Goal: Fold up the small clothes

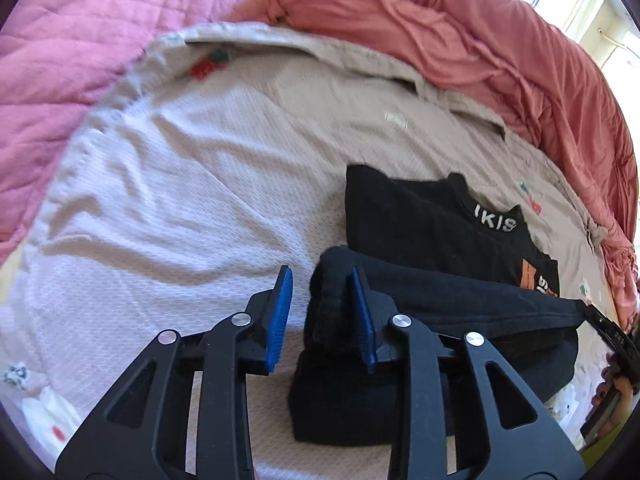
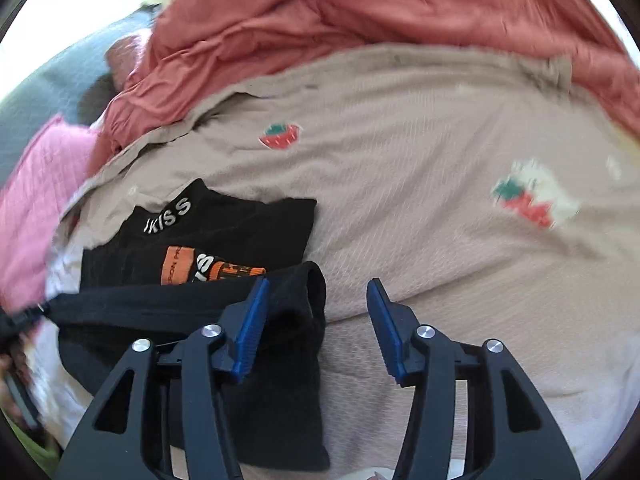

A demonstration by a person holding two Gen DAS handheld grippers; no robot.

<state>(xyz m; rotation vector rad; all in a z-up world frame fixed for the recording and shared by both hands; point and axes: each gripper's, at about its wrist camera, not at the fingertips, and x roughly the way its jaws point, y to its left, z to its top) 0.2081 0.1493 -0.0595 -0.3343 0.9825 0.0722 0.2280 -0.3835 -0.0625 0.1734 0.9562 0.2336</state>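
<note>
A small black shirt point(image 1: 424, 224) with white collar letters and an orange print lies on a beige sheet. Its lower part is doubled over into a thick fold point(image 1: 440, 312) across the body. It also shows in the right wrist view point(image 2: 224, 232) with the fold point(image 2: 160, 312) in front. My left gripper point(image 1: 320, 316) is open at the fold's left end, its right finger resting on the black cloth. My right gripper point(image 2: 320, 328) is open at the fold's right end, its left finger over the cloth.
The beige sheet point(image 1: 180, 200) with strawberry prints point(image 2: 280, 136) covers the bed. A rust-red blanket point(image 1: 500, 40) is bunched along the far side and a pink quilt point(image 1: 60, 40) lies at the left. The other gripper shows at the right edge point(image 1: 612, 332).
</note>
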